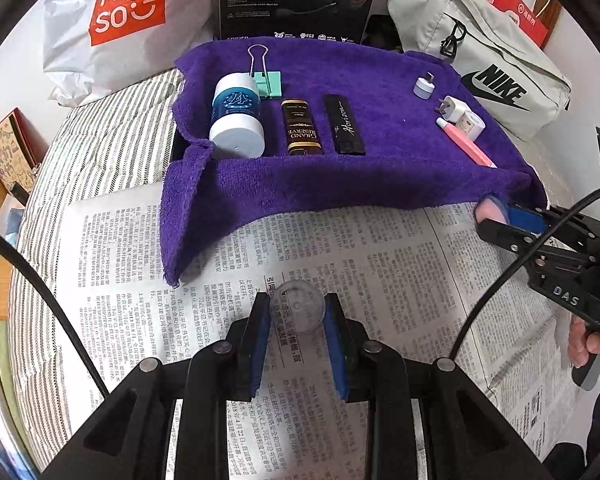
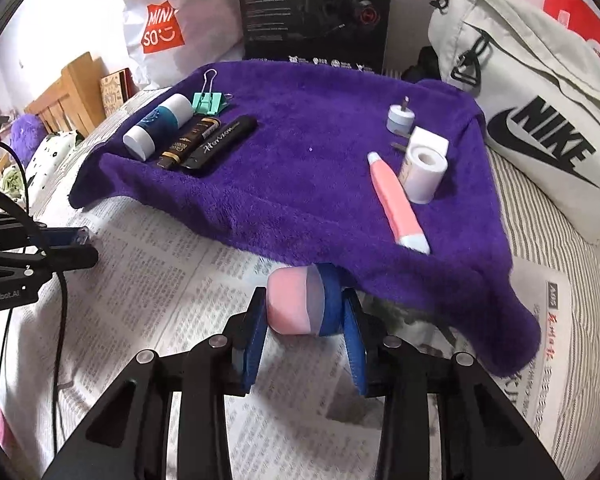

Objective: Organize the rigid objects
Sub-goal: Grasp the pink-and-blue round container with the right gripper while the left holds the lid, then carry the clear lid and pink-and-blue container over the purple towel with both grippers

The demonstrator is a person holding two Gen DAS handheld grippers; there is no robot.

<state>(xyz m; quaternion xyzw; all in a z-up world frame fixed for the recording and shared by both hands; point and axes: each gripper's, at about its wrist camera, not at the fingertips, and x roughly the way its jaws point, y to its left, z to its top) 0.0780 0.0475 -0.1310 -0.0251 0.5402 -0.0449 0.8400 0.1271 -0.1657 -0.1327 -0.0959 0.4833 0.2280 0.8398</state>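
Already the right gripper point(image 2: 304, 316) is pinching the pink jar point(image 2: 296, 304) at the lower centre, just below the purple towel point(image 2: 300, 184), while the left gripper point(image 1: 296, 312) is clamping a clear cap point(image 1: 298, 306) farther from that cloth.

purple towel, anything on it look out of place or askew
Mostly tidy: three items line up at the purple towel's left. The pink tube lies diagonally, its cap near the front edge, and the towel's left corner is folded over. Nothing spilled or damaged.
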